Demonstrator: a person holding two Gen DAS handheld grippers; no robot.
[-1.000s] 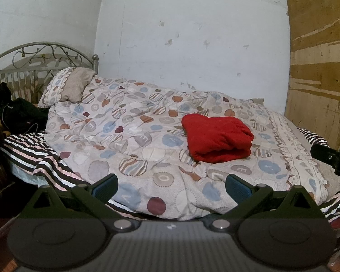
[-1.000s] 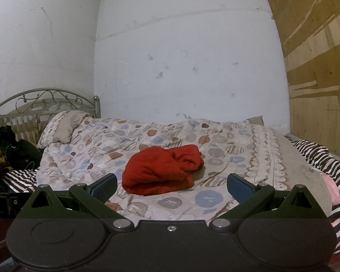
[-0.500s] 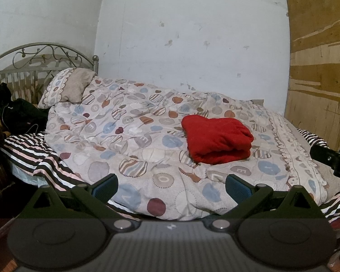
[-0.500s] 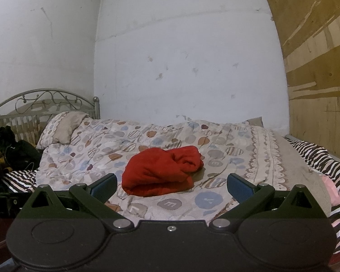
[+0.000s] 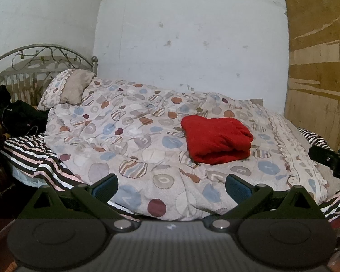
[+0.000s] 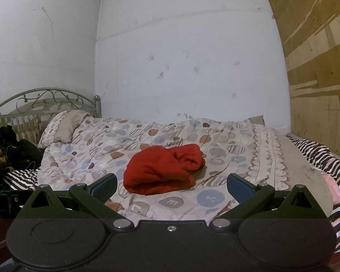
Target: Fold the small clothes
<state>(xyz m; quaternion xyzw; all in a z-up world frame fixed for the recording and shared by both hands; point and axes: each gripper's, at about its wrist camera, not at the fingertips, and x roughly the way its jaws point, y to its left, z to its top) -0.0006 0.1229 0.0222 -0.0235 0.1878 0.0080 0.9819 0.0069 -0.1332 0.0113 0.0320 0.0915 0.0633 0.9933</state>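
A red garment [image 5: 216,139] lies folded in a thick bundle on the patterned quilt [image 5: 129,140], toward the bed's right side. In the right wrist view the same red garment [image 6: 163,170] sits just beyond the fingers, slightly left of centre. My left gripper [image 5: 171,187] is open, held back off the near edge of the bed with nothing between its fingers. My right gripper [image 6: 172,185] is open too and empty, low over the quilt [image 6: 215,195] in front of the bundle. The right gripper's body [image 5: 331,158] shows at the right edge of the left wrist view.
A pillow [image 5: 68,88] leans on the metal headboard [image 5: 40,56] at the left. Dark clothes [image 5: 15,113] are piled beside it. A striped sheet [image 5: 40,165] hangs off the near edge. A wooden board [image 5: 319,68] stands at the right, white walls behind.
Almost nothing has moved. The right wrist view has drifted slightly, so the red garment sits a touch lower and more to the left. Both grippers stay open.
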